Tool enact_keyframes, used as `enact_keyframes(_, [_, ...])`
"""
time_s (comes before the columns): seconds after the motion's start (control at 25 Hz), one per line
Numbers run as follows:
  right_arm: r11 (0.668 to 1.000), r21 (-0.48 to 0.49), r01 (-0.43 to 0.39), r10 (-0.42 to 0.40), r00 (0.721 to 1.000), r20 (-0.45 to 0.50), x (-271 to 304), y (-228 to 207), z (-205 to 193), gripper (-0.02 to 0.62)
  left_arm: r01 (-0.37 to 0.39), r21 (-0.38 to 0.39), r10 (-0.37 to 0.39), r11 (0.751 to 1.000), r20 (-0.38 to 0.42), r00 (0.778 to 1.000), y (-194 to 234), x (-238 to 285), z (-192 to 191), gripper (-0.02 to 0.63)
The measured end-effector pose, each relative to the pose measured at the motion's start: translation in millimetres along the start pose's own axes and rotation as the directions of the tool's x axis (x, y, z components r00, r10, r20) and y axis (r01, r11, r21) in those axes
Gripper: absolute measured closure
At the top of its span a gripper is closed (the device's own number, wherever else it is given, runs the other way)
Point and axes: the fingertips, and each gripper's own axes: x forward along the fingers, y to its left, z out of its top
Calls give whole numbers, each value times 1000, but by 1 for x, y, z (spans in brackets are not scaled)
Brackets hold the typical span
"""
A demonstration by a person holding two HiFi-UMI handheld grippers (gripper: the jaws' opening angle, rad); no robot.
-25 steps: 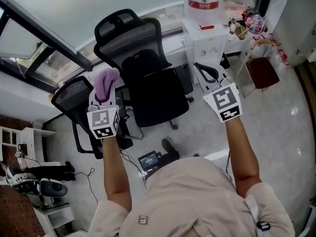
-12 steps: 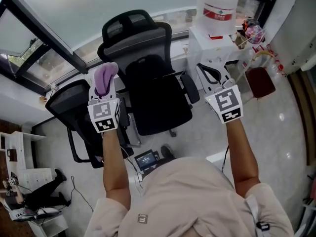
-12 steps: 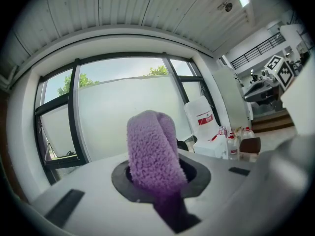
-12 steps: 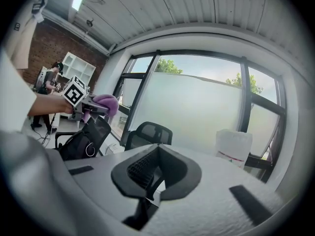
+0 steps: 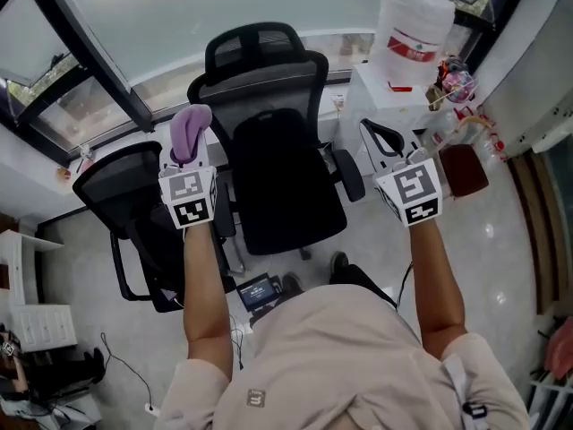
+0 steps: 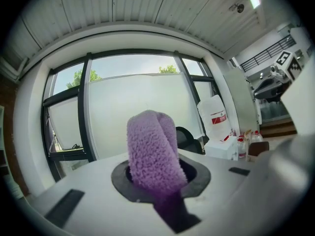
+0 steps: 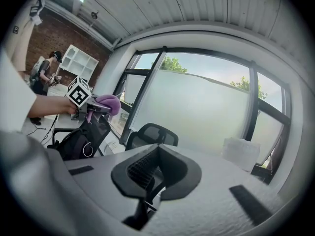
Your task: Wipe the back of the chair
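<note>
A black mesh office chair (image 5: 269,79) with a headrest stands in the middle of the head view, its seat (image 5: 288,191) facing me. My left gripper (image 5: 189,147) is to the left of the chair's back, shut on a folded purple fluffy cloth (image 5: 190,125) that sticks out past the jaws. In the left gripper view the cloth (image 6: 151,154) fills the centre, with the chair's headrest (image 6: 191,139) behind it. My right gripper (image 5: 380,138) hangs to the right of the chair, shut with nothing in it. The right gripper view shows its dark pads (image 7: 145,170) pressed together and the chair's headrest (image 7: 151,132) beyond.
A second black chair (image 5: 121,179) stands at the left. A white water dispenser (image 5: 385,92) carrying a large jug (image 5: 414,30) stands at the right, with bottles beside it. Large windows (image 5: 170,16) run behind the chairs. A person (image 7: 45,73) stands far off by white shelves.
The head view has shifted, so the chair now sits more central and closer. Both grippers keep their hold and have risen slightly toward the chair's back.
</note>
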Motion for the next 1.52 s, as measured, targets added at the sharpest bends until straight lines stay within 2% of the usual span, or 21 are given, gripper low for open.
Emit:
enact_keyframes(0.24, [1000,-8,-29,29,999,21,29,11,4,601,-52,-21,52,998,-12,999,24,16,-25,546])
enact_keyframes(0.48, [999,4,-47,47,998,36,67,4,-10,601,-90,1,89,996,-61,994,36,46,-51,545])
enact_keyframes(0.96, [992,83,-100,103,994,-31,151,-25,-90,601,-147,23,149,989,-171,974,44,138,-108,545])
enact_keyframes(1.52, [981,108,-159,168,983,-74,239,-32,-170,601,-237,-10,226,971,-271,936,55,249,-195,546])
